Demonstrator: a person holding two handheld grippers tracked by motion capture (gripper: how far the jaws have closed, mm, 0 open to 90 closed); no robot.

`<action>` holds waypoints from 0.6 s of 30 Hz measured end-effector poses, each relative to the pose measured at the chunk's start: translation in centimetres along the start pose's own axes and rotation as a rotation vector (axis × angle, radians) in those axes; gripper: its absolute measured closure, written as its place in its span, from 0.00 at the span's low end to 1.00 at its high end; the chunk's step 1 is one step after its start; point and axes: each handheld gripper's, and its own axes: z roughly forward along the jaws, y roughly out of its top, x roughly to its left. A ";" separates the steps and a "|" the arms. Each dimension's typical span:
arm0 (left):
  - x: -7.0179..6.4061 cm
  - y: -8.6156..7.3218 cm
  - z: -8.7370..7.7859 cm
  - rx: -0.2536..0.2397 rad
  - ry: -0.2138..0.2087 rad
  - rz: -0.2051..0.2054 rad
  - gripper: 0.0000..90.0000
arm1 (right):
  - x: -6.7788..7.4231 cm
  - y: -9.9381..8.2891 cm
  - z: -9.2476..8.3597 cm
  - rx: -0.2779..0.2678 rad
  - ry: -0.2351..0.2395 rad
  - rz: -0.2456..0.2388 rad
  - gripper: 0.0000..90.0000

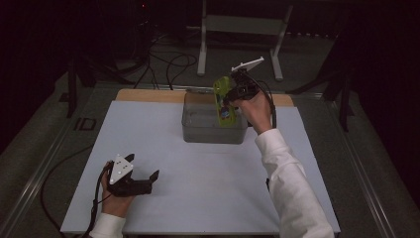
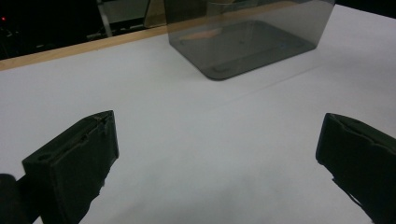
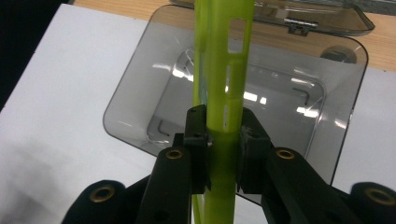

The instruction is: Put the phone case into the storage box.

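Overhead, green piece [image 3: 224, 93] in right tongs [image 3: 223, 149].

The left gripper [image 2: 217, 158] looks along its two black jaws, which rise from the bottom corners and stand far apart, with nothing between them. Below and between the jaws lies the white surface [image 2: 187, 135], bare and smooth. Farther ahead, at the top middle, a smoky transparent box [image 2: 247, 42] stands on this surface. Its walls are dark and see-through, and its flat bottom with rounded corners shows through them. The top of the box is cut by the picture's edge. Behind the white sheet, a strip of light wooden edge [image 2: 79, 49] runs from the left side toward the box. Beyond that edge the background is dark, and a small red light [image 2: 3, 19] glows at the far left.
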 end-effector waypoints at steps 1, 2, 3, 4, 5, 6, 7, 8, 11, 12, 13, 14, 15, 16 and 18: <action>0.0 0.0 0.0 0.000 0.000 0.001 0.00 | 0.0 0.1 0.1 0.002 -0.003 0.005 0.86; 0.0 0.0 0.0 0.000 0.000 0.002 0.00 | -0.1 0.1 0.2 0.004 -0.009 0.006 0.86; 0.0 0.0 0.0 0.000 0.000 0.002 0.00 | -0.1 0.1 0.2 0.004 -0.009 0.006 0.86; 0.0 0.0 0.0 0.000 0.000 0.000 0.00 | -0.1 0.1 0.2 0.006 -0.009 0.008 0.86; 0.0 0.0 0.0 -0.001 0.001 -0.001 0.00 | -0.2 0.2 0.3 0.007 -0.012 0.015 0.86; 0.0 0.0 0.0 -0.001 0.000 -0.001 0.00 | -0.3 0.2 0.3 0.009 -0.016 0.014 0.86; 0.0 0.0 0.0 -0.001 0.000 -0.001 0.00 | -0.4 0.2 0.4 0.010 -0.016 0.021 0.86; 0.0 0.0 0.0 0.000 0.000 0.000 0.00 | -0.5 0.3 0.4 0.011 -0.020 0.022 0.86; 0.0 0.0 0.0 0.001 -0.002 0.002 0.00 | -0.7 0.3 0.5 0.011 -0.031 0.028 0.86; 0.0 0.0 0.0 0.001 -0.002 0.001 0.00 | -0.8 0.3 0.5 0.012 -0.037 0.032 0.86; 0.0 0.0 0.0 0.002 -0.002 0.001 0.00 | -0.9 0.3 0.6 0.012 -0.041 0.031 0.86; 0.0 0.0 0.0 0.002 -0.002 0.001 0.00 | -0.9 0.3 0.6 0.012 -0.041 0.031 0.86; 0.0 0.0 0.0 0.004 -0.002 0.003 0.00 | -1.0 0.4 0.6 0.017 -0.046 0.032 0.86; 0.0 0.0 0.0 0.004 -0.002 0.004 0.00 | -1.2 0.4 0.6 0.017 -0.051 0.041 0.86; 0.0 0.0 0.0 0.004 -0.003 0.003 0.00 | -1.4 0.4 0.7 0.015 -0.060 0.044 0.86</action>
